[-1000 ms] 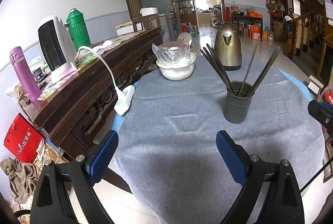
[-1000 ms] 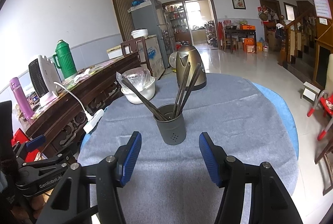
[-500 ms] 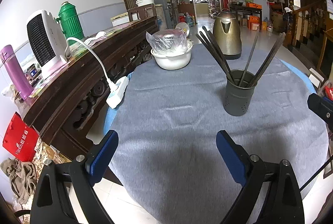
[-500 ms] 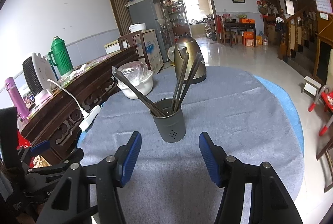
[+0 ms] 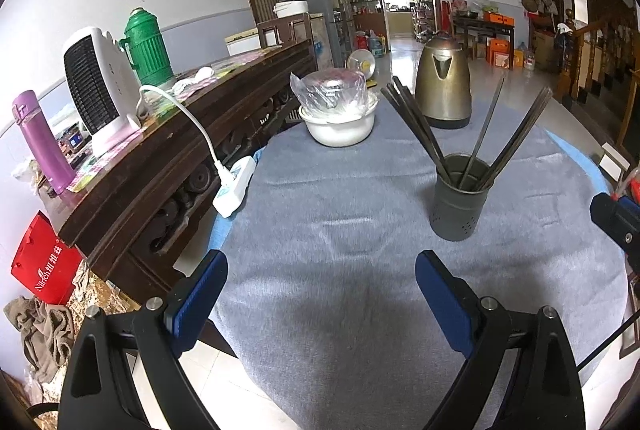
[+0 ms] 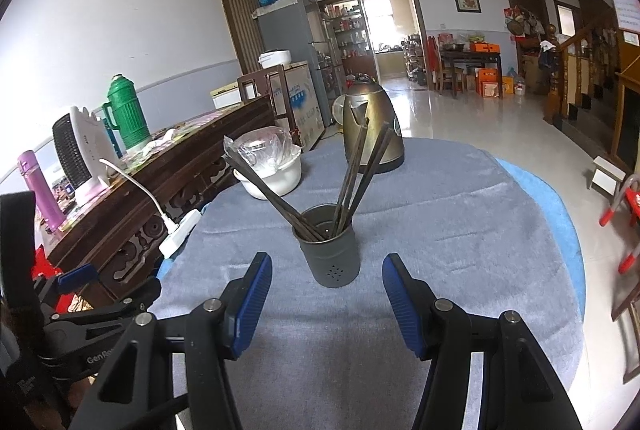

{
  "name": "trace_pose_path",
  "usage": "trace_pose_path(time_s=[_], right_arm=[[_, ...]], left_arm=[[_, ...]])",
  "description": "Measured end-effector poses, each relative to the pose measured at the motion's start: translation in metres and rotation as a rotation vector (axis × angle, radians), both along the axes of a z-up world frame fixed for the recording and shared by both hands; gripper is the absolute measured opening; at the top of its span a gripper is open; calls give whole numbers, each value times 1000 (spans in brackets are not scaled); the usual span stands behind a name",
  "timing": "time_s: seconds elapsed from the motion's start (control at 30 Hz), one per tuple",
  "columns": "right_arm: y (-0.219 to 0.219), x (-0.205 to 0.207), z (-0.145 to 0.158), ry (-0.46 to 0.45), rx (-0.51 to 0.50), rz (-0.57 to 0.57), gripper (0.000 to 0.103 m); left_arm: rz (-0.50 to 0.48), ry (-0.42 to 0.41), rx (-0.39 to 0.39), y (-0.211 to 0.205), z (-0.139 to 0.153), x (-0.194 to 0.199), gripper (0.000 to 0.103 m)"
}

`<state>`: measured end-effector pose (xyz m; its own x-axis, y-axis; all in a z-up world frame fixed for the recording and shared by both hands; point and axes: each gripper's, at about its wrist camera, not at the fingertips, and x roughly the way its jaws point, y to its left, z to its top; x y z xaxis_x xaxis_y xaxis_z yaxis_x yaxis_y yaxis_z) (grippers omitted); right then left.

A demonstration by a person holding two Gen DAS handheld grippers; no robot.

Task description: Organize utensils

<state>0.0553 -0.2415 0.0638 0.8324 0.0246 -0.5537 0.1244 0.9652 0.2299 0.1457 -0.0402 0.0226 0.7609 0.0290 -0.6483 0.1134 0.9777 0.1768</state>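
A dark grey holder cup point(image 5: 458, 200) stands on the grey-clothed round table point(image 5: 340, 250), with several dark chopsticks point(image 5: 416, 126) fanned out of it. It also shows in the right wrist view point(image 6: 330, 252), straight ahead of my right gripper point(image 6: 326, 294), which is open and empty just short of it. My left gripper point(image 5: 320, 290) is open and empty over the table's near left part, with the cup ahead to its right. The right gripper's blue tip point(image 5: 612, 214) shows at the left view's right edge.
A white bowl with a plastic-wrapped lid point(image 5: 338, 114) and a brass kettle point(image 5: 442, 86) stand at the table's far side. A white power strip point(image 5: 234, 186) hangs at the left edge. A dark wooden sideboard point(image 5: 160, 166) with a heater and flasks runs along the left.
Both grippers have drifted slightly; the cup sits a little nearer in the right view. Both stay open and empty. Nothing on the table has moved.
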Motion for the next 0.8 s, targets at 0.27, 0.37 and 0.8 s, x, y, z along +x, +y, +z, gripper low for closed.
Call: trace_pose_path(time_s=[0.27,0.37,0.8], right_arm=[[7,-17,9,-27,-12,-1,62],[11,-25,13,-41,-20,-5,62],[13,-24,12,-36,-29,-32,62]], left_arm=[[-11,-37,-12,3,12,-17,95],[-23,-51,-20,4,15,-24,95],[-32,-50,-49,15,10,-20,95]])
